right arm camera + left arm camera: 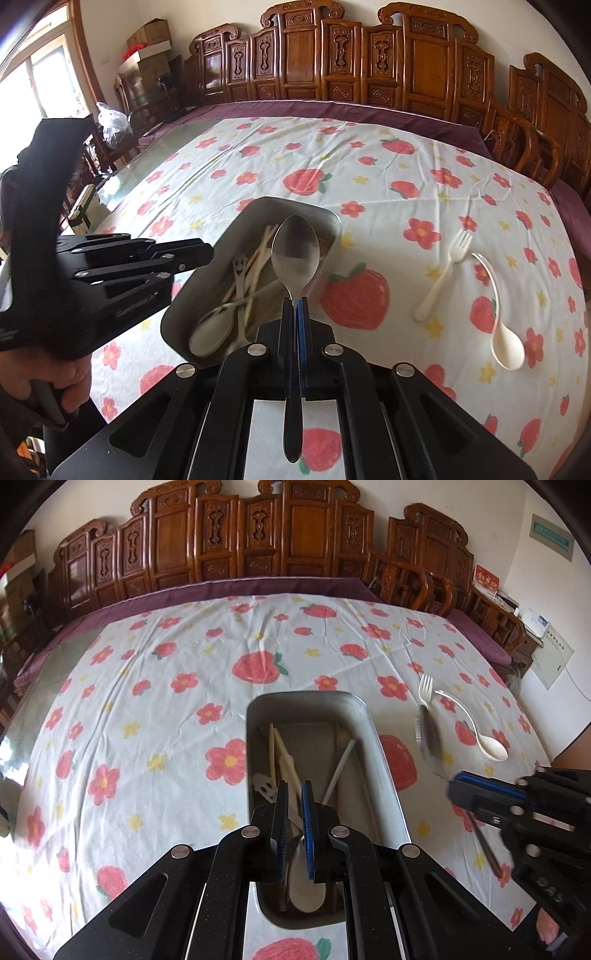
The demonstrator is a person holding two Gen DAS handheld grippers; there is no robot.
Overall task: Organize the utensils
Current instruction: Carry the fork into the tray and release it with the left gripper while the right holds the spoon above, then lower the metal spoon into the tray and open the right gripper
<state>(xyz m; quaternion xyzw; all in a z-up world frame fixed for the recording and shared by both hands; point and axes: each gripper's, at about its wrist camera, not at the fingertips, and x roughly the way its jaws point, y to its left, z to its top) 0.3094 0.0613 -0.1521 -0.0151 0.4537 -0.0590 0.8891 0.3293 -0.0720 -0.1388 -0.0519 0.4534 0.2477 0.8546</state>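
Clamped in my right hand-held gripper [296, 306] is a metal spoon [295, 254], gripped by the neck with the jaws shut tight on it; its bowl sticks out ahead, hanging over the near right rim of the metal tray [177, 314], and its handle runs back beneath the gripper. I judge this spoon is on its way into the tray but not yet released.

My left hand-held gripper [294, 797] hovers over the near end of the same tray, its blue pads close together. A pale spoon [306, 890] lies right beneath the jaws, and I cannot tell from either view whether the pads pinch anything; they look shut with nothing clearly held.

Inside the tray several utensils are already gathered: cream chopsticks [282, 753], a small metal piece with a cut-out face [264, 784], a grey stick [340, 771] leaning along the right side, and the pale spoon at the near end. So a good part of the sorting looks done.

Left outside, on the flowered cloth of the table [258, 158] toward its right edge, lie a cream plastic fork [443, 273] and a cream curved-handled spoon [498, 325], just beside each other and well apart from the tray. By my reckoning those two, plus the spoon I carry, are what remains.
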